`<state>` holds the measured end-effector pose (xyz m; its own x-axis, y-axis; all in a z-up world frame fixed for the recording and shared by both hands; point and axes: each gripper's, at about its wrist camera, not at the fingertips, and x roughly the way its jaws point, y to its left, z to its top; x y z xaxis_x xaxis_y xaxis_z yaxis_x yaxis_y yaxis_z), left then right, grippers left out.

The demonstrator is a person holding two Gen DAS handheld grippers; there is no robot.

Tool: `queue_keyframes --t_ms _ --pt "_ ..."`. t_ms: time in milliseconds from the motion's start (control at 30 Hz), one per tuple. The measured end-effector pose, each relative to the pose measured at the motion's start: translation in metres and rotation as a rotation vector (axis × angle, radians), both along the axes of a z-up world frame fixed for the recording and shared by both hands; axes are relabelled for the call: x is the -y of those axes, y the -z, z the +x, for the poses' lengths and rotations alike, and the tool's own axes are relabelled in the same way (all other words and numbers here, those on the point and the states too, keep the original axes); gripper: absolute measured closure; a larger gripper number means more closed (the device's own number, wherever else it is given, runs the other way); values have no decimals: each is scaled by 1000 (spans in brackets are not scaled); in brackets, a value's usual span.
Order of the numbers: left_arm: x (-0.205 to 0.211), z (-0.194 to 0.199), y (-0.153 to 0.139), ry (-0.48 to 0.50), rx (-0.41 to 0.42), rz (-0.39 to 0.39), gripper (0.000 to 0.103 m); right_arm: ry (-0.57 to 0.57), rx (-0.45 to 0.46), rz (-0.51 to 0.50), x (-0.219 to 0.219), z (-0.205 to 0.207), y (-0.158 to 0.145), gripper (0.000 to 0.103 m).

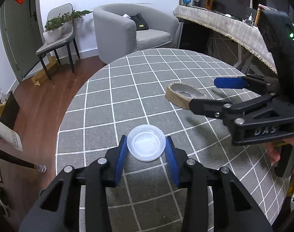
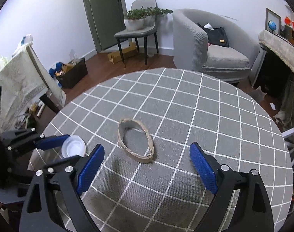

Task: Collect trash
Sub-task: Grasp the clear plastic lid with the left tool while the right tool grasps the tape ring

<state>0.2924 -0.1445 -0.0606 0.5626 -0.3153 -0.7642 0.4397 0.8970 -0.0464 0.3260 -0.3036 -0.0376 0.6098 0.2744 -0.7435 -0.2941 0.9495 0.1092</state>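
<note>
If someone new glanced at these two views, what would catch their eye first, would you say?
Probably the grey checked tablecloth covering the round table, with two bits of trash on it. A clear plastic lid sits between the open blue pads of the left gripper. A flattened cardboard ring lies mid-table, just ahead of the wide-open right gripper.

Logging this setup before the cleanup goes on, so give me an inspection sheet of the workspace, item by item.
Surface: round table under a grey checked cloth.
Job's things: clear plastic lid; torn cardboard ring lying flat, apart from it.
Clutter: nothing seen on the table.
Grippers: left gripper open, fingers either side of the lid; right gripper open, short of the ring.
Cables: nothing seen on the table.
Surroundings: armchair, chair with plants, door, cloth-covered desk.
</note>
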Motion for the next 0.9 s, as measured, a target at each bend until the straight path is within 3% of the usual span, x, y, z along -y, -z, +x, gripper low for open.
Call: queue_keyframes --t_ms 100,533,700,900 --pt "-4 -1 -2 -10 6 -13 61 -11 -2 0 -4 4 -1 27" --pt "-38 -6 -19 -60 34 -55 61 -42 -13 -45 -31 15 6 44" --pt "-56 -9 -27 -84 47 -68 61 -37 -11 -96 -38 17 10 46" --pt "-80 -11 -37 -127 66 -83 61 -29 -9 -101 -45 22 9 62"
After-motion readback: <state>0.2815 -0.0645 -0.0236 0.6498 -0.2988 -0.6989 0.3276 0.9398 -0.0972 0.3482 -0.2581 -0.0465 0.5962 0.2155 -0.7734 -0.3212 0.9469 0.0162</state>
